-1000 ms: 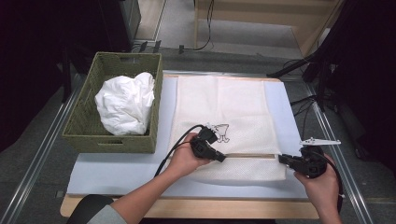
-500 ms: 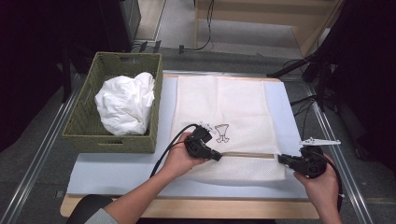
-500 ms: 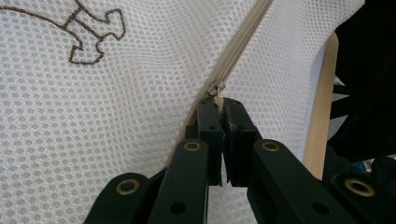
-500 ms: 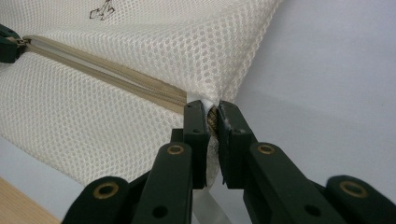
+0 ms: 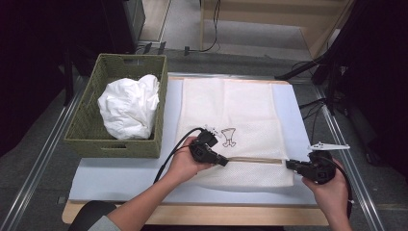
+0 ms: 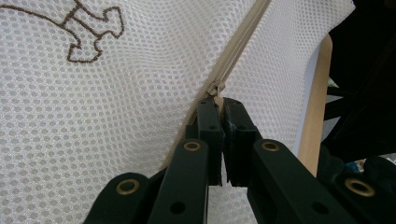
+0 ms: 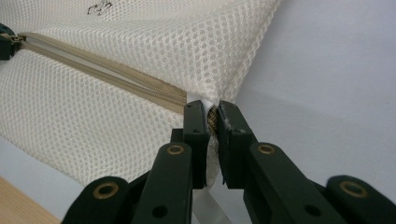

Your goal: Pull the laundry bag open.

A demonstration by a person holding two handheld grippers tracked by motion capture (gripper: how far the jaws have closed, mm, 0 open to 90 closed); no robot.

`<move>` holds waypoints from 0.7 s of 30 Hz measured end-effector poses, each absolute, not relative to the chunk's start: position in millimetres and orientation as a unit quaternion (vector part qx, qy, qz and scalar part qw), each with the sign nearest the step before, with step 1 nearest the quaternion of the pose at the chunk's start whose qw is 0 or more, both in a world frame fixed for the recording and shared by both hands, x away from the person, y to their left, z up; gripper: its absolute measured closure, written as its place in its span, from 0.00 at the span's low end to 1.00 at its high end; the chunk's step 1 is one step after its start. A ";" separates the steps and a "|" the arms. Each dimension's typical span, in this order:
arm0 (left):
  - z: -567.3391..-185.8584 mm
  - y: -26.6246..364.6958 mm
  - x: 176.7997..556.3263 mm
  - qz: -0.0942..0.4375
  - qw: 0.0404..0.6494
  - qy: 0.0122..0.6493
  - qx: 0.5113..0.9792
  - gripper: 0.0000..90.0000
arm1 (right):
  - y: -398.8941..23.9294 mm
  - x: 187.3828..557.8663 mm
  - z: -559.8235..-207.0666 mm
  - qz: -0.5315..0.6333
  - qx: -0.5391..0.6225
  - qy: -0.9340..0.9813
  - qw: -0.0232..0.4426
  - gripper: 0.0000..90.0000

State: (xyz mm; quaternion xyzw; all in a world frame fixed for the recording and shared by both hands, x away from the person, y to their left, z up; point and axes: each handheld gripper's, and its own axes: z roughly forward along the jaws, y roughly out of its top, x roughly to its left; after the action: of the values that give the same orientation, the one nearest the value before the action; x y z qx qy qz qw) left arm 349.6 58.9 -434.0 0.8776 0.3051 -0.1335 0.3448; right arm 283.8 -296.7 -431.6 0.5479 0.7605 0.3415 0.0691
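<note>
A white mesh bag (image 5: 240,103) with a brown stitched figure (image 5: 229,136) lies flat on a pale blue mat (image 5: 120,177). A beige zipper (image 5: 255,160) runs across its near part. My left gripper (image 5: 225,161) is shut on the zipper pull (image 6: 217,88), seen close between its tips (image 6: 218,100). My right gripper (image 5: 288,164) is shut on the bag's right edge where the zipper ends (image 7: 211,109). The zipper (image 7: 102,70) stretches away from it toward the left gripper (image 7: 7,42).
A green woven basket (image 5: 115,144) holding a crumpled white cloth (image 5: 129,106) stands at the left of the mat. The table's wooden front edge (image 5: 192,214) is near the person's arms. Cables and dark furniture legs stand on the floor beyond the table.
</note>
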 end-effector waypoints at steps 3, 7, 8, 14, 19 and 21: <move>-434.2 59.6 349.6 -0.135 0.345 0.306 0.877 0.98 | -296.3 284.0 -432.0 0.339 0.548 0.761 0.069 0.93; -436.4 62.6 348.5 -0.141 0.342 0.309 0.876 0.98 | -295.8 284.1 -432.2 0.337 0.544 0.766 0.070 0.94; -436.7 63.5 348.0 -0.142 0.341 0.308 0.877 0.98 | -296.1 284.3 -432.2 0.339 0.541 0.767 0.068 0.93; -435.6 80.1 342.7 -0.127 0.317 0.314 0.886 0.98 | -298.1 285.4 -435.1 0.324 0.544 0.770 0.075 0.94; -432.3 92.3 339.6 -0.129 0.332 0.320 0.878 0.98 | -296.6 285.3 -436.4 0.328 0.544 0.769 0.068 0.93; -430.0 96.1 335.5 -0.123 0.338 0.324 0.875 0.98 | -294.1 285.2 -436.2 0.330 0.541 0.771 0.066 0.93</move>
State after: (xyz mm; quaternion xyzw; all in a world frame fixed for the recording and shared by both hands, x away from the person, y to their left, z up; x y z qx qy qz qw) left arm 335.5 96.1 -430.0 0.8749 0.3238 -0.1233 0.3383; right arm 285.2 -294.1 -436.2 0.5405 0.7709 0.3304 0.0662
